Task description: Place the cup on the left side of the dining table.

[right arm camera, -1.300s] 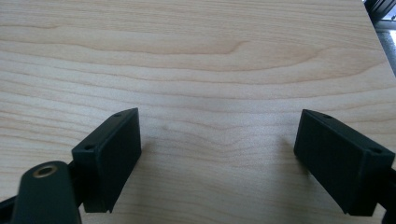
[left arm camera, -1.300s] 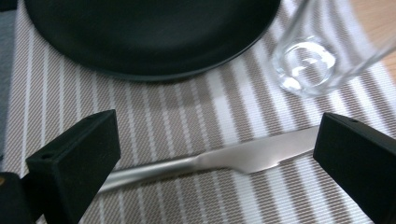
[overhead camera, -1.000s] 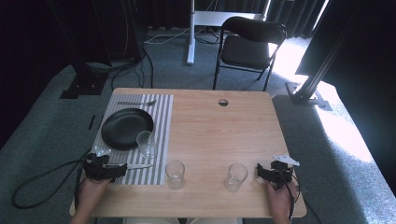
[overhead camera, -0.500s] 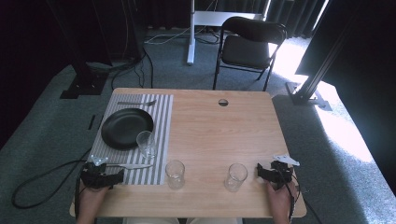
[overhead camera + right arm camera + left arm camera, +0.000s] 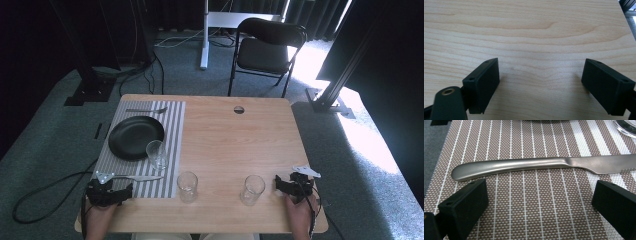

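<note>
The knife (image 5: 544, 165) lies flat on the striped mat (image 5: 529, 215), just at 12 o'clock of the left gripper (image 5: 539, 205), whose jaws gape wide. Steel: stiff, light, slippery; best pinched across the thick handle. The right gripper (image 5: 541, 85) is wide too, over bare table (image 5: 529, 30).

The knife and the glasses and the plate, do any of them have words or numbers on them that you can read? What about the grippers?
No text can be read anywhere.
Knife: plain metal, no stamp showing on the handle or blade.
Placemat: woven stripes, no label.
Plate and the three glasses: no marks visible; they are too small in the high view to rule out tiny print.
Left gripper and right gripper: plain black jaws, no writing.
</note>
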